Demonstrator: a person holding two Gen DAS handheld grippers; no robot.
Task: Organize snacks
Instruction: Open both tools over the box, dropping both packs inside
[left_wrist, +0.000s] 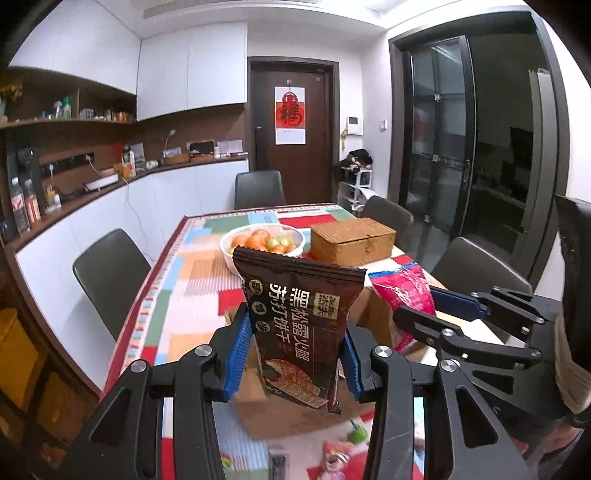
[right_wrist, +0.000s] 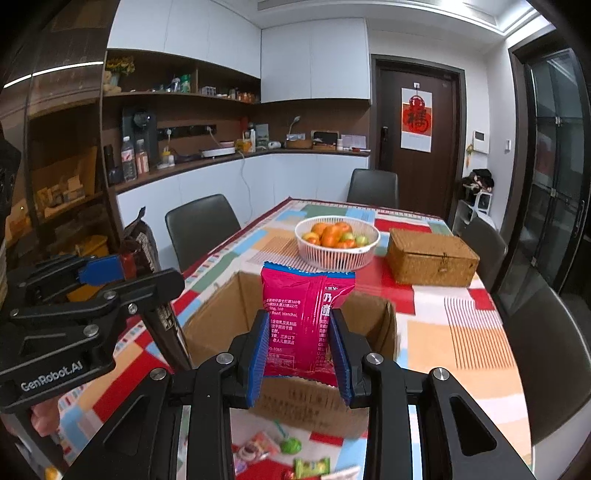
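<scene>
My left gripper (left_wrist: 293, 350) is shut on a dark brown cracker packet (left_wrist: 301, 325) and holds it upright above an open cardboard box (left_wrist: 291, 417). My right gripper (right_wrist: 299, 350) is shut on a pink snack packet (right_wrist: 304, 325) and holds it upright over the same cardboard box (right_wrist: 218, 314). The right gripper (left_wrist: 436, 310) with the pink packet (left_wrist: 404, 291) shows at the right of the left wrist view. The left gripper (right_wrist: 110, 273) with the brown packet (right_wrist: 142, 243) shows at the left of the right wrist view. Several small loose snacks (right_wrist: 280, 448) lie on the table in front of the box.
A white basket of fruit (right_wrist: 338, 240) and a shut wicker box (right_wrist: 432, 260) stand behind the cardboard box on the patchwork tablecloth (right_wrist: 454, 332). Dark chairs (right_wrist: 201, 227) ring the table. A counter (right_wrist: 236, 157) and shelves run along the left wall.
</scene>
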